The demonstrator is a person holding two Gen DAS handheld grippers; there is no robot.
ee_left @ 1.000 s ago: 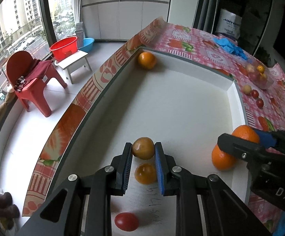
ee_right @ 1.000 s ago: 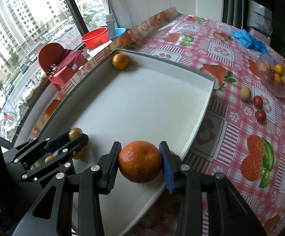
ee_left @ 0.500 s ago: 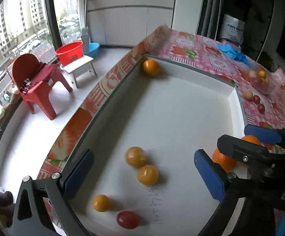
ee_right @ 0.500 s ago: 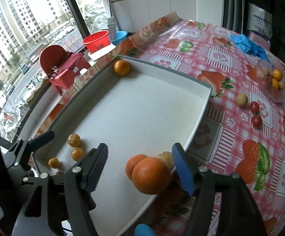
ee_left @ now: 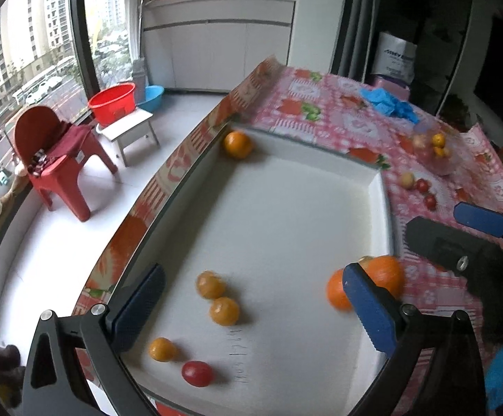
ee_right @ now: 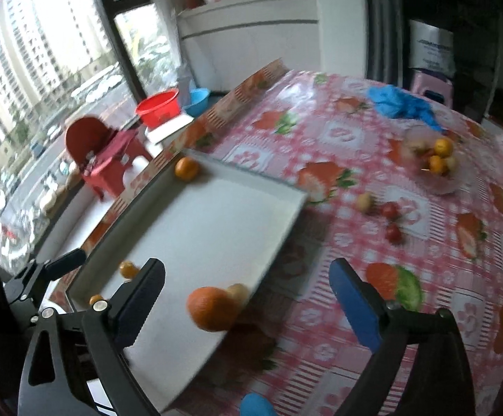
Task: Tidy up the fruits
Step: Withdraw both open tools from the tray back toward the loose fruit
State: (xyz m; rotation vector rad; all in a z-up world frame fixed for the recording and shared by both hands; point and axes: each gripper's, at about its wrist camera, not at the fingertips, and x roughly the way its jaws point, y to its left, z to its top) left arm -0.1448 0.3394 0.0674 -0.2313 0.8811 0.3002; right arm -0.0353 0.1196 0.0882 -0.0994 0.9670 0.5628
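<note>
Both grippers released fruit, jaws open, right opening: white tray holds three oranges.

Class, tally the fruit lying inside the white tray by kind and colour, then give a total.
Large oranges: 3
Small orange fruits: 3
Red tomato: 1
Pale beige fruit: 1
Total: 8

Right view smeared; pale fruit (kind unclear) half hidden behind orange.
</note>
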